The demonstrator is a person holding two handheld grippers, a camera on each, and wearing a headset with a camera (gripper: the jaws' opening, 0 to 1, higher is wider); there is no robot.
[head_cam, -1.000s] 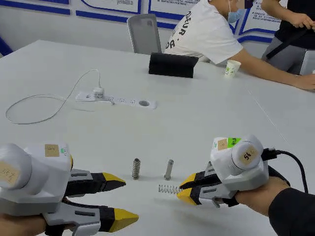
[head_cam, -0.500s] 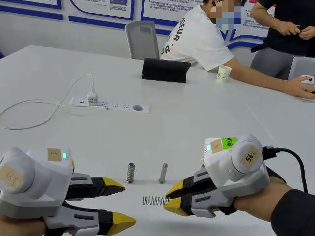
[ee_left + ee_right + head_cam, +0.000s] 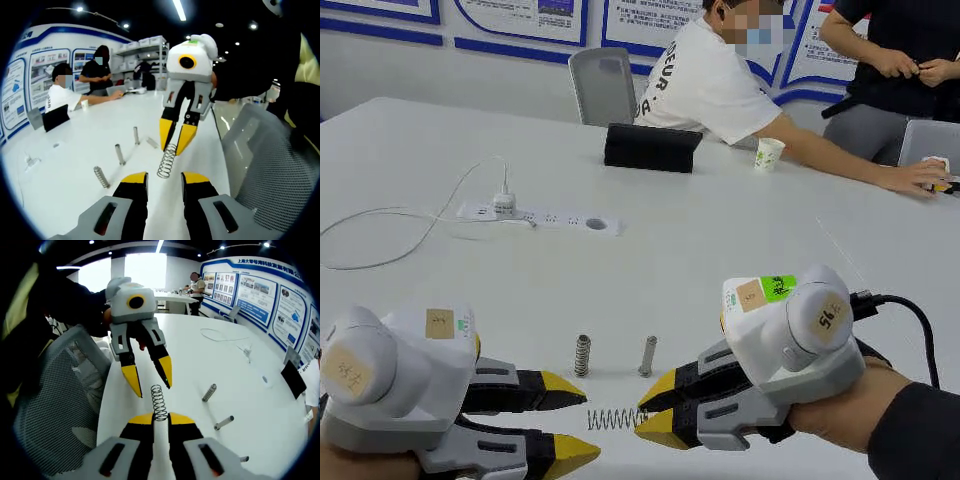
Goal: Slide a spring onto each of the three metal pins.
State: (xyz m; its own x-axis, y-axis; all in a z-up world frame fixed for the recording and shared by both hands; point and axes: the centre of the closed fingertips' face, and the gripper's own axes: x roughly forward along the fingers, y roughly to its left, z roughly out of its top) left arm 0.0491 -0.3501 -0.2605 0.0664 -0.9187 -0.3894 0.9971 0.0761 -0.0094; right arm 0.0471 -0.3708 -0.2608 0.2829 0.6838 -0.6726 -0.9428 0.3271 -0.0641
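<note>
Only one of the three is done so far, by my reckoning. The sprung pin (image 3: 582, 355) stands upright with its coils around it. The middle pin (image 3: 648, 356) just beside it is bare. A third pin (image 3: 136, 135) further along the row looks bare too (it is small in the left gripper view, so I would not swear to it).

The right tool (image 3: 642, 416) is closed on one end of a loose spring (image 3: 615, 418). It holds the spring roughly level, low over the white surface (image 3: 740, 240), in front of the two pins. The left tool (image 3: 585, 425) gapes open and holds nothing, with its yellow tips on either side of the spring's free end.

That leaves two pins to go, I'd judge. This spring needs turning upright before it can drop over one.
</note>
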